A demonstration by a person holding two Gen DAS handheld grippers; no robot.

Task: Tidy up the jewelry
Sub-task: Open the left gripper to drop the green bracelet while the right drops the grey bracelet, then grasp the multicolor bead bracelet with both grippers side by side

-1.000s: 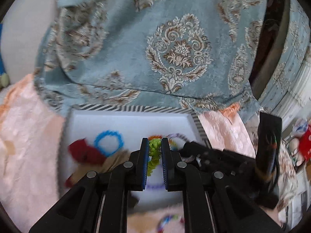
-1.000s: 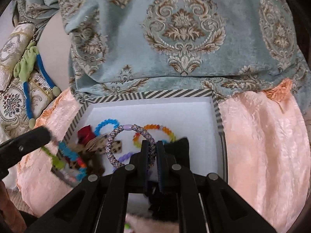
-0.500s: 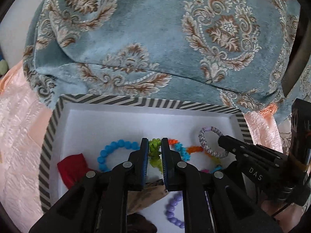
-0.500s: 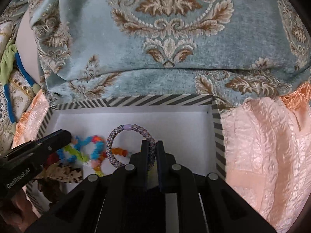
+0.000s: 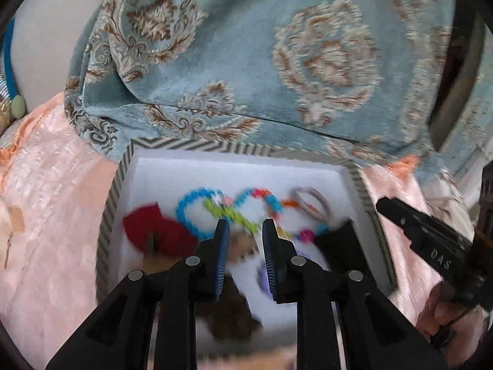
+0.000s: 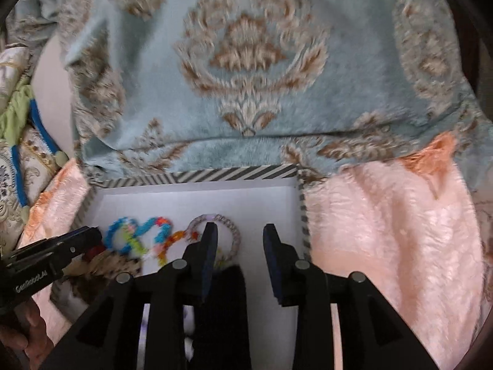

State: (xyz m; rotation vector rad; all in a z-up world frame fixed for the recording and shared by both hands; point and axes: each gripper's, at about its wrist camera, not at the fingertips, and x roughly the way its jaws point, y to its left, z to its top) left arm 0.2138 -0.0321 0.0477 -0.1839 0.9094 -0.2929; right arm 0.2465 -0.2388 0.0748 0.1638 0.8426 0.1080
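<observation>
Left wrist view: left gripper (image 5: 245,228), jaws just parted, has dropped its green bracelet (image 5: 229,212) into the striped box (image 5: 197,145). Right gripper (image 6: 240,236), likewise just opened, has released the braided ring (image 6: 229,226) there; both pieces now lie stowed.

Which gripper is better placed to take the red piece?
Left, probably. The red piece lies beside the left gripper; the right gripper hovers over the opposite side of the box. Both jaws have just been opening, empty.
</observation>
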